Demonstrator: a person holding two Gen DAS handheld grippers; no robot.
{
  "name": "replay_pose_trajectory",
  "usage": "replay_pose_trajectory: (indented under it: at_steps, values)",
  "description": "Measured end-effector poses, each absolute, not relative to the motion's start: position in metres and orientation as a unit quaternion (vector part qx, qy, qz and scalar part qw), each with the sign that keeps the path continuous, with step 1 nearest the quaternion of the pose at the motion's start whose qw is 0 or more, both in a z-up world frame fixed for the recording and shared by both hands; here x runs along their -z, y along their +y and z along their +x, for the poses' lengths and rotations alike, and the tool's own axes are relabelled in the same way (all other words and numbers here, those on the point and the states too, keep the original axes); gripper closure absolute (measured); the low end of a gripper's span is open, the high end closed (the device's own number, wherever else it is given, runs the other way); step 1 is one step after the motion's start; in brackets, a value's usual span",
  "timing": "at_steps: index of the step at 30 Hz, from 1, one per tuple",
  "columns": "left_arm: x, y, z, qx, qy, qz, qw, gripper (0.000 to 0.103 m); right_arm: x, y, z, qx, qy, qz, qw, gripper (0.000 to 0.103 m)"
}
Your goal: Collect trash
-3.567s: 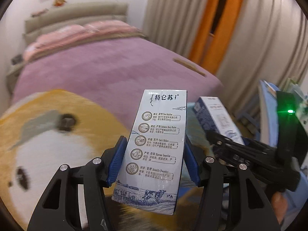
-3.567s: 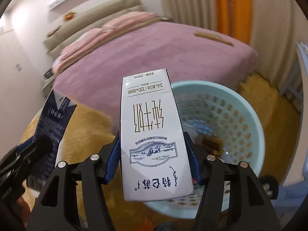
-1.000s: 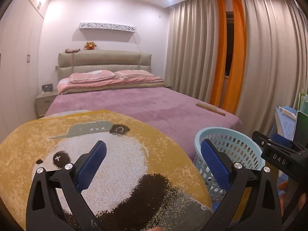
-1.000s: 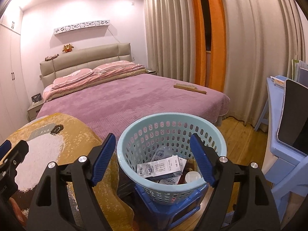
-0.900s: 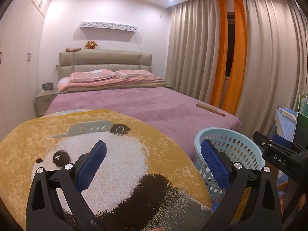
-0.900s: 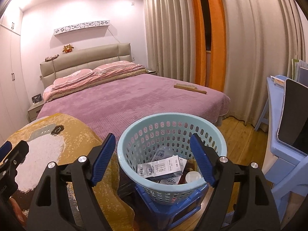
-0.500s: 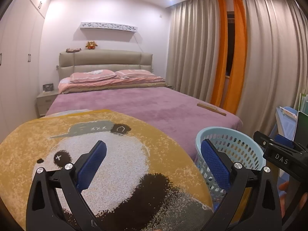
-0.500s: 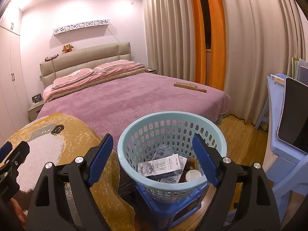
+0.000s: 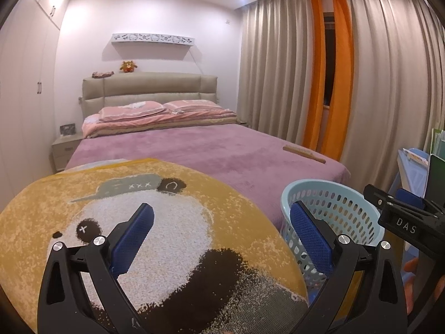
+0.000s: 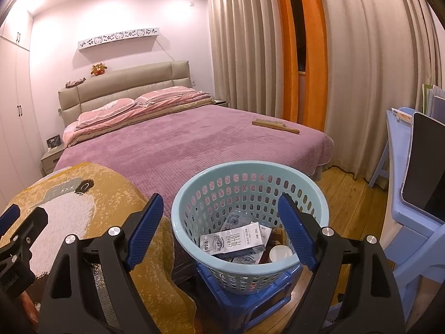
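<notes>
A light blue perforated basket [image 10: 311, 197] stands on a blue stool [image 10: 250, 303] at the foot of the bed. Inside lie white milk cartons [image 10: 236, 240], a clear bag and a paper cup [image 10: 279, 253]. My right gripper [image 10: 221, 231] is open and empty, held just in front of and above the basket. My left gripper [image 9: 222, 235] is open and empty over the yellow panda rug [image 9: 155, 222]. The basket also shows in the left wrist view [image 9: 345, 194], to the right. The right gripper's body [image 9: 403, 220] is at that view's right edge.
A bed with a purple cover [image 10: 180, 144] fills the middle, with a wooden brush [image 10: 275, 126] near its far corner. A light blue desk [image 10: 403, 183] with a dark tablet [image 10: 425, 164] stands at the right. Curtains [image 10: 347, 69] hang behind. The floor is wood [image 10: 353, 197].
3.6 s ago each gripper was shut on a milk carton near the basket. Both are now open and empty, and cartons lie in the basket. In the last second hardly anything has moved.
</notes>
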State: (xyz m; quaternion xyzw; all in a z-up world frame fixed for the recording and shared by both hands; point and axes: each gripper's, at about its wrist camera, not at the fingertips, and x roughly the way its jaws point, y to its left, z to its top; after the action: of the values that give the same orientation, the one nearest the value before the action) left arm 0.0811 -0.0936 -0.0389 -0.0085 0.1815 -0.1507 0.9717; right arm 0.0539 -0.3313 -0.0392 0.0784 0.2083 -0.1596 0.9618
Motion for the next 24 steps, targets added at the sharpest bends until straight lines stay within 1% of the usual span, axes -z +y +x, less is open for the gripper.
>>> replay_pose_trajectory:
  at_steps: [24]
  values:
    - [0.0399,-0.0952,0.0827,0.152,0.185,-0.009,0.971,0.008,0.0408,-0.3346,0.0554,0.157,0.213,0.085,0.961,0.023]
